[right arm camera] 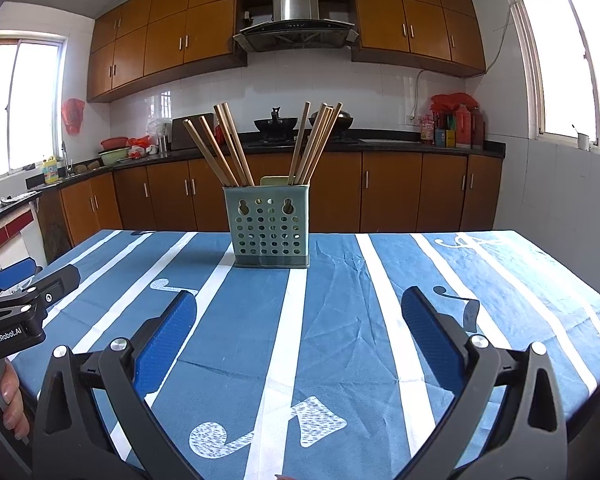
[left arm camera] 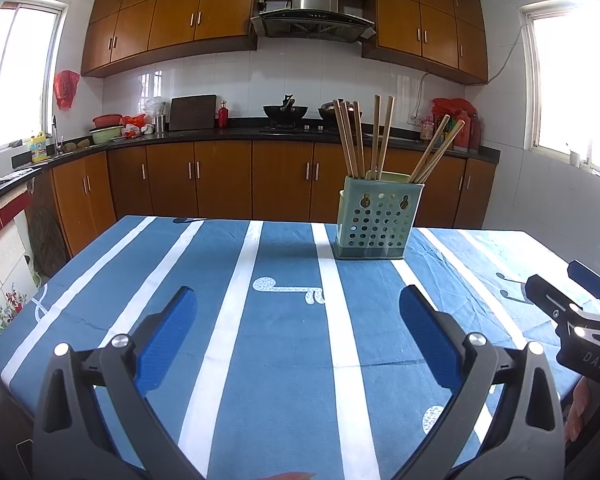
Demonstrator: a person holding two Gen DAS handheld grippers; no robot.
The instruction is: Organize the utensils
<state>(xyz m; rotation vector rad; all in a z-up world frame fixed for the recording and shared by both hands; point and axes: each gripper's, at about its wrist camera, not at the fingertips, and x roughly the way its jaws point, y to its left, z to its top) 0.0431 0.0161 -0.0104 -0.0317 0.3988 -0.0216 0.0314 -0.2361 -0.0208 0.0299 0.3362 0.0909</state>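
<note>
both the left gripper [left arm camera: 298,320] and right gripper [right arm camera: 299,320] hover wide and empty; the wooden chopsticks [right arm camera: 236,148] already stand in the perforated green plastic holder [right arm camera: 269,232], so withdraw without nudging it.

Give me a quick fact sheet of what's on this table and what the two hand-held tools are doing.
Surface: table under blue cloth with white stripes
Container: green perforated plastic utensil holder, upright
Contents: wooden chopsticks, leaning in two bunches
Left tool: open, holding nothing, above the cloth
Right tool: open, holding nothing, facing the holder
Loose utensils on cloth: none visible
</note>
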